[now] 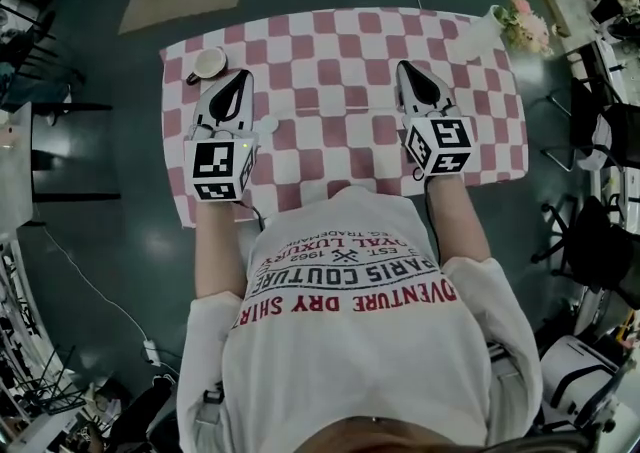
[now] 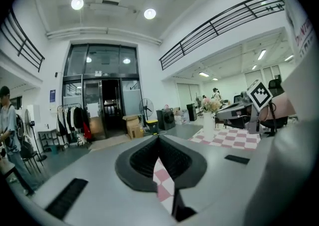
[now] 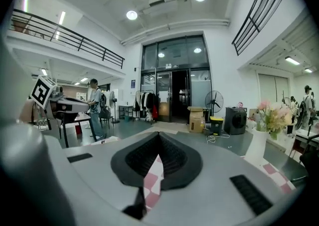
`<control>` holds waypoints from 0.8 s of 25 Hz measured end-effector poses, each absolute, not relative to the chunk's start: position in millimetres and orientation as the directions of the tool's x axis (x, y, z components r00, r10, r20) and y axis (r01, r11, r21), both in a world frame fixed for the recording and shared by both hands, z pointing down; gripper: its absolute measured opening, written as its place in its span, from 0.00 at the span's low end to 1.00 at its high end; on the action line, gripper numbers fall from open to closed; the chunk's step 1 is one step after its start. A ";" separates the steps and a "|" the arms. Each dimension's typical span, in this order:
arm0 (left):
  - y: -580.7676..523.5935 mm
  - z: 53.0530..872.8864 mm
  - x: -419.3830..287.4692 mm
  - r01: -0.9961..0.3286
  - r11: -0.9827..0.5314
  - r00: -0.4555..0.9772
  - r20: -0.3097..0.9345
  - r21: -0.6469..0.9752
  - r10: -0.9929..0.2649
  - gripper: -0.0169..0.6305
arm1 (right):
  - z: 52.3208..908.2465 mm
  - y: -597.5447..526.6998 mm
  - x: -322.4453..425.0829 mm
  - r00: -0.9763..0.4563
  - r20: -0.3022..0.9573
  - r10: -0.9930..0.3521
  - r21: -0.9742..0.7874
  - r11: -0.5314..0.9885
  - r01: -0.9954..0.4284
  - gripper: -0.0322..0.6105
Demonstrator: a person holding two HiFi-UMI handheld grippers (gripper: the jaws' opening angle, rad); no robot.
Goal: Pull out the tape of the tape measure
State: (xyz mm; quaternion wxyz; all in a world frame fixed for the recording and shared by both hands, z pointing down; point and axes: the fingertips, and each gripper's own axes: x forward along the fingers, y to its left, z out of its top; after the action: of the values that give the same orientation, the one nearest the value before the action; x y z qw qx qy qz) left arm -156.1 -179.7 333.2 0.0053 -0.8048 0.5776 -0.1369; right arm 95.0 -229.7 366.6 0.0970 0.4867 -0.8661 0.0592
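A round white case [image 1: 208, 63] with a dark tab, possibly the tape measure, lies on the pink-and-white checked tablecloth [image 1: 340, 46] near its far left corner. My left gripper [image 1: 240, 75] hovers above the cloth just right of it, shut with nothing between its fingers. In the left gripper view the left gripper [image 2: 158, 137] points nearly level into the room, its tips meeting. My right gripper [image 1: 404, 66] is held over the right half of the cloth, also shut and empty. The right gripper view shows the right gripper [image 3: 159, 135] with its tips together. No tape is visible.
A small white disc [image 1: 267, 124] lies on the cloth beside the left gripper. A white vase of flowers [image 1: 520, 21] stands at the far right corner. A person [image 3: 94, 105] stands by a desk across the room. Chairs and desks line both sides.
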 end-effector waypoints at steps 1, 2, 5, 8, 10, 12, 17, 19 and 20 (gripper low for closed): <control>-178.0 325.4 -154.8 -0.925 -0.336 0.302 0.192 -0.178 -0.934 0.05 | 362.3 -228.9 92.9 -0.515 0.218 -0.829 -0.010 0.526 -0.850 0.09; -176.5 319.1 -153.5 -0.922 -0.340 0.310 0.175 -0.185 -0.935 0.05 | 358.0 -228.1 90.8 -0.524 0.209 -0.826 -0.012 0.534 -0.846 0.09; -175.0 309.7 -152.0 -0.917 -0.352 0.327 0.152 -0.186 -0.933 0.05 | 348.7 -226.3 84.9 -0.548 0.182 -0.816 -0.009 0.556 -0.831 0.09; -177.4 309.8 -152.4 -0.918 -0.354 0.330 0.150 -0.180 -0.932 0.05 | 348.3 -225.6 80.6 -0.565 0.171 -0.807 0.011 0.576 -0.818 0.09; -179.3 310.8 -152.8 -0.921 -0.350 0.327 0.150 -0.173 -0.933 0.05 | 350.1 -225.2 79.0 -0.572 0.175 -0.801 0.019 0.584 -0.812 0.09; -180.3 312.6 -152.3 -0.922 -0.353 0.329 0.155 -0.162 -0.931 0.05 | 351.7 -224.5 78.0 -0.576 0.179 -0.798 0.027 0.589 -0.808 0.09; -178.8 318.9 -150.1 -0.920 -0.365 0.341 0.167 -0.143 -0.925 0.05 | 354.3 -222.0 78.2 -0.583 0.179 -0.793 0.031 0.597 -0.802 0.09; -177.9 321.2 -148.5 -0.918 -0.372 0.347 0.173 -0.138 -0.922 0.05 | 355.8 -221.1 79.2 -0.582 0.181 -0.793 0.029 0.596 -0.803 0.09; -177.4 321.9 -147.5 -0.916 -0.376 0.350 0.176 -0.139 -0.920 0.05 | 356.7 -220.6 79.6 -0.582 0.183 -0.793 0.026 0.595 -0.803 0.09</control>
State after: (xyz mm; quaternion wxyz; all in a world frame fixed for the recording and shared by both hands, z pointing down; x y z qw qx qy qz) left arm -147.5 -177.4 321.9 0.0083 -0.8217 0.5587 -0.1124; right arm 79.6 -220.6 356.7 0.0878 0.4489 -0.8888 0.0298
